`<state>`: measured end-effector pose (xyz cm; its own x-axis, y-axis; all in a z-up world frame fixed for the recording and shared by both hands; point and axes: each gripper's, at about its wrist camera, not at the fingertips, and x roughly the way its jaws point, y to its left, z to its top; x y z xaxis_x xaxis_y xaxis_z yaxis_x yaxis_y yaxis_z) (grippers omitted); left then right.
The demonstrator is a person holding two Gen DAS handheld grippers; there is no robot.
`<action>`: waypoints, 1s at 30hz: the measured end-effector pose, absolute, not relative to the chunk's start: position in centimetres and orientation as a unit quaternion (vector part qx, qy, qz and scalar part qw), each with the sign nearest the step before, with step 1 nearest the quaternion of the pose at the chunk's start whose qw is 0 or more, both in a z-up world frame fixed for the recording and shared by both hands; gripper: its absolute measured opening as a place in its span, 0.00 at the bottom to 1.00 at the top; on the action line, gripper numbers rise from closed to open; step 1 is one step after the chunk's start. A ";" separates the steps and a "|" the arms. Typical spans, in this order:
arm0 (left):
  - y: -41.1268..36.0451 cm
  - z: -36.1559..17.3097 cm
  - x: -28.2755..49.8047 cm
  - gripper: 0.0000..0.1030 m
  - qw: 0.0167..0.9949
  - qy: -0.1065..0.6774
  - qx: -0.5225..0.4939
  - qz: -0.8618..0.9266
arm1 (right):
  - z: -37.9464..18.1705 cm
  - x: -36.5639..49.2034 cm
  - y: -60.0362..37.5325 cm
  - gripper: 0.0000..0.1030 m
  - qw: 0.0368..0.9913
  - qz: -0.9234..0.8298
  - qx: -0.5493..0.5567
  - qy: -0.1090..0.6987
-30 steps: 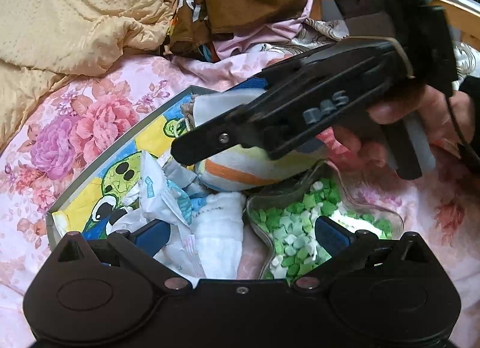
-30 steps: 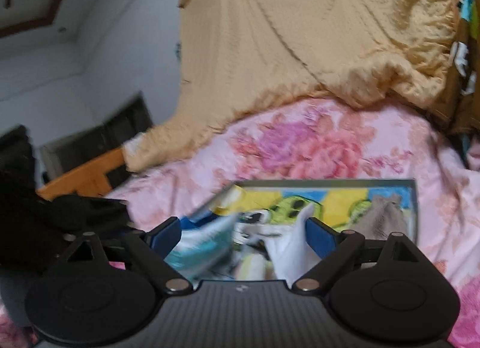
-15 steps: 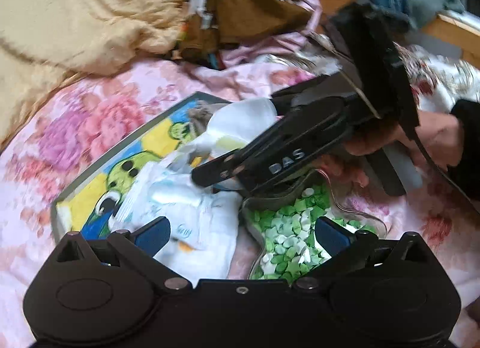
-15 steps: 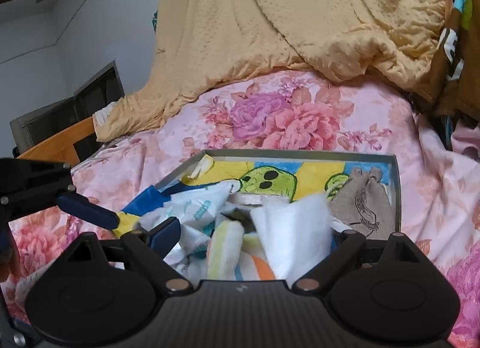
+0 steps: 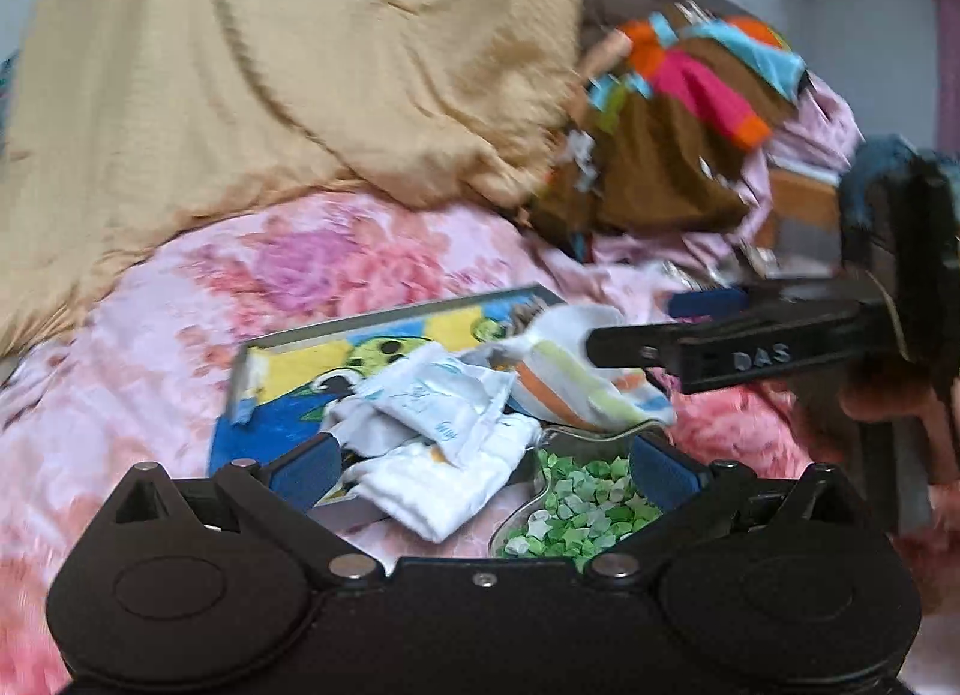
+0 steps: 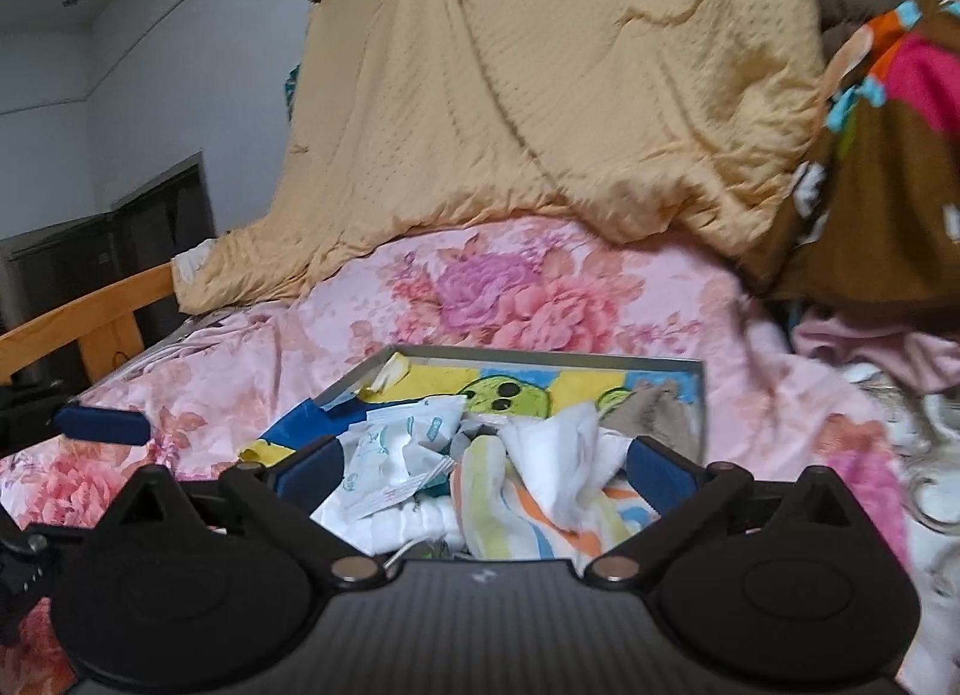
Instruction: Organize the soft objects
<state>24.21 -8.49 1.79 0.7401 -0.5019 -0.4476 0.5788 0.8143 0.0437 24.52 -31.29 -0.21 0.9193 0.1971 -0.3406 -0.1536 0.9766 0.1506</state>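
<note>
The right gripper [image 6: 480, 467] stands wide open with nothing clamped between its blue pads; its jaws have just been opening, and a striped cloth [image 6: 528, 509] in orange, green and blue lies loose between and just below them, not pressed by either pad. Just ahead of that gripper, a white padded cloth [image 6: 558, 449] and crinkled white packets [image 6: 390, 449] are heaped in a shallow tray [image 6: 540, 354] with a cartoon picture on its floor, and a small grey drawstring pouch [image 6: 654, 413] sits at the far right corner. The left gripper [image 5: 480, 461] is also wide open and holds nothing; directly beneath it lies a folded white cloth [image 5: 444, 485], and below its right pad sits a clear dish [image 5: 600, 436] full of small green and white pieces [image 5: 576, 509]. In the left view the striped cloth droops over the tray's near edge, touching or almost touching the dish rim. Beyond the tray spreads a pink flowered bedsheet [image 6: 510, 293], then a yellow quilt [image 6: 570, 83] piled behind. In my judgement the main risk is the striped cloth sliding off the tray onto the dish, since it hangs half out and nothing holds it. Either gripper reaching back in could also snag several layers at once, or knock the dish and scatter its pieces over the bed, because the soft bedding gives the dish no firm footing.
</note>
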 end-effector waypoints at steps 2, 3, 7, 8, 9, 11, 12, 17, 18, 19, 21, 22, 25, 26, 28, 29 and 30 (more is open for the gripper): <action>-7.8 1.9 23.0 0.99 0.936 0.207 0.069 -0.276 | 0.1 22.9 -31.0 1.00 0.978 0.075 0.066 0.180; -7.3 2.0 22.5 0.99 0.940 0.205 0.057 -0.267 | 0.3 22.0 -30.7 1.00 0.979 0.069 0.063 0.182; -5.9 2.0 20.4 0.99 0.949 0.203 0.023 -0.241 | 0.7 19.2 -29.7 1.00 0.981 0.057 0.041 0.181; -5.6 2.0 19.8 0.99 0.951 0.201 0.017 -0.234 | 0.8 18.4 -29.4 1.00 0.981 0.054 0.039 0.180; -5.2 1.9 19.2 0.99 0.953 0.198 0.011 -0.227 | 0.9 17.8 -29.2 1.00 0.981 0.052 0.040 0.180; -4.7 1.9 18.1 0.99 0.957 0.195 0.005 -0.216 | 1.1 16.4 -28.8 1.00 0.981 0.048 0.040 0.182; -4.4 1.8 17.3 0.99 0.958 0.194 0.002 -0.212 | 1.1 15.9 -28.6 1.00 0.981 0.046 0.039 0.183; -3.4 1.6 14.7 0.99 0.962 0.191 -0.007 -0.193 | 1.2 12.9 -27.5 1.00 0.981 0.041 0.030 0.187; -3.2 1.6 14.2 0.99 0.964 0.189 -0.008 -0.188 | 1.1 12.5 -27.4 1.00 0.981 0.042 0.031 0.187; -3.1 1.6 13.9 0.99 0.964 0.188 -0.009 -0.185 | 1.2 11.8 -27.1 1.00 0.981 0.041 0.031 0.186; -2.9 1.6 13.1 0.99 0.966 0.188 -0.012 -0.175 | 1.2 10.8 -26.8 1.00 0.982 0.038 0.031 0.185; -2.8 1.6 12.8 0.99 0.967 0.186 -0.012 -0.171 | 1.2 10.4 -26.7 1.00 0.982 0.037 0.031 0.184; -2.5 1.6 11.6 0.99 0.971 0.183 -0.016 -0.151 | 1.1 9.0 -26.3 1.00 0.982 0.031 0.032 0.182; -2.4 1.5 11.3 0.99 0.972 0.183 -0.019 -0.145 | 1.1 8.6 -26.2 1.00 0.982 0.030 0.033 0.182; -2.2 1.4 10.6 0.99 0.973 0.186 -0.022 -0.136 | 1.1 7.9 -26.0 1.00 0.982 0.028 0.037 0.184; -2.1 1.3 10.3 0.99 0.973 0.187 -0.023 -0.130 | 1.0 7.5 -25.8 1.00 0.981 0.027 0.038 0.186; -2.0 1.2 10.0 0.99 0.974 0.188 -0.023 -0.125 | 1.0 7.1 -25.7 1.00 0.981 0.027 0.037 0.188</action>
<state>10.01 -2.00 1.20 0.8979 -0.2532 -0.3600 0.2356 0.9674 -0.0929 7.14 -25.67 0.96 0.9280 0.0663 -0.3666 -0.0383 0.9958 0.0832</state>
